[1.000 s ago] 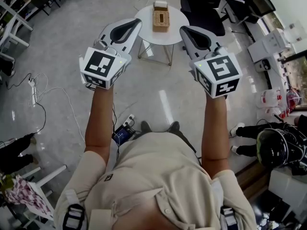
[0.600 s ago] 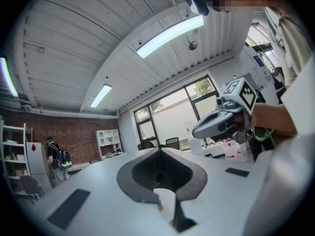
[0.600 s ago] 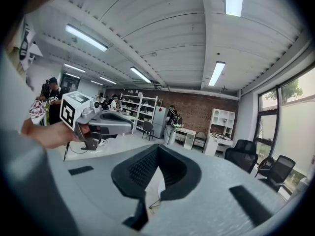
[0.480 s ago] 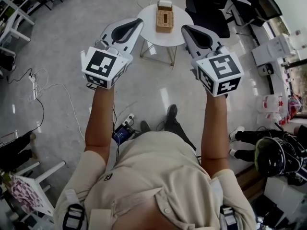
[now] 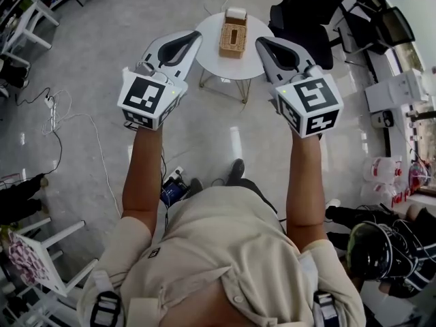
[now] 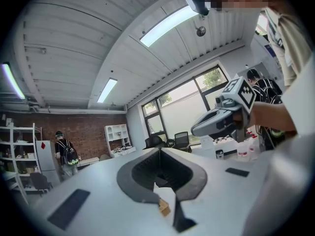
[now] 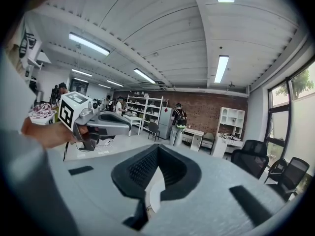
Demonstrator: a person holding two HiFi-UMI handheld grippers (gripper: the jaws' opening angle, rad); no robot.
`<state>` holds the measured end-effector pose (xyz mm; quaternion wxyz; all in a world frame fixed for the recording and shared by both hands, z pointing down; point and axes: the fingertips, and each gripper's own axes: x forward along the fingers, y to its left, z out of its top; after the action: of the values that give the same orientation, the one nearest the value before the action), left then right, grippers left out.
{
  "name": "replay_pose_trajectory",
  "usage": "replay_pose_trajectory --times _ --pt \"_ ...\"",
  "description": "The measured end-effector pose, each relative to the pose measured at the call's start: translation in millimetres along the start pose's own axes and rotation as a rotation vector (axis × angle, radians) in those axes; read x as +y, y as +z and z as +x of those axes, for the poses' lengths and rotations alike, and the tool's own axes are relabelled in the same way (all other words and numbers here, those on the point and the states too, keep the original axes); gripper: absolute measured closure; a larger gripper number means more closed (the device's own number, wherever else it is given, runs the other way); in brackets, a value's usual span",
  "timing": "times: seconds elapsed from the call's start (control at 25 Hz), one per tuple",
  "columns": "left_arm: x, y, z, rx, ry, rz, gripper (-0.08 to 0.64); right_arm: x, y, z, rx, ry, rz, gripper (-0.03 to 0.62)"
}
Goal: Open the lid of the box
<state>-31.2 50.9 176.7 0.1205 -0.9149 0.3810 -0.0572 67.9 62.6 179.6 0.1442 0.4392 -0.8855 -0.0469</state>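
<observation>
The woven wicker box [image 5: 232,39] stands on a small round white table [image 5: 252,60] ahead of me, with a white object [image 5: 236,13] just behind it. I hold both grippers up in the air, short of the table and apart from the box. My left gripper [image 5: 193,38] is shut and empty, and so is my right gripper [image 5: 263,43]. In the left gripper view the jaws [image 6: 158,152] meet, and a bit of the box [image 6: 163,208] shows below them. The right gripper view shows its shut jaws [image 7: 157,149] over a sliver of the white table [image 7: 155,191].
Black office chairs [image 5: 306,12] stand behind the table at the right. Cables [image 5: 54,114] and a power strip [image 5: 176,176] lie on the glossy floor. A seated person with a helmet [image 5: 378,251] is at the lower right. White desks [image 5: 20,19] stand at the far left.
The table and box have slid lower and nearer in the head view as the person steps forward. Both grippers stay raised and shut.
</observation>
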Motion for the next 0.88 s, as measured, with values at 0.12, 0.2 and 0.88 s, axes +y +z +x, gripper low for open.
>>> replay_pose_trajectory --times 0.12,0.2,0.88 --pt "-1 -4 21 0.01 0.024 0.002 0.551 -21 -7 7 -0.007 0.024 -0.004 0.6" --pt "-1 -4 35 0.018 0.043 0.001 0.551 -35 -10 11 -0.011 0.04 -0.005 0.6" --pt "3 -13 108 0.071 0.118 0.017 0.551 -112 -31 36 -0.025 0.106 0.008 0.6"
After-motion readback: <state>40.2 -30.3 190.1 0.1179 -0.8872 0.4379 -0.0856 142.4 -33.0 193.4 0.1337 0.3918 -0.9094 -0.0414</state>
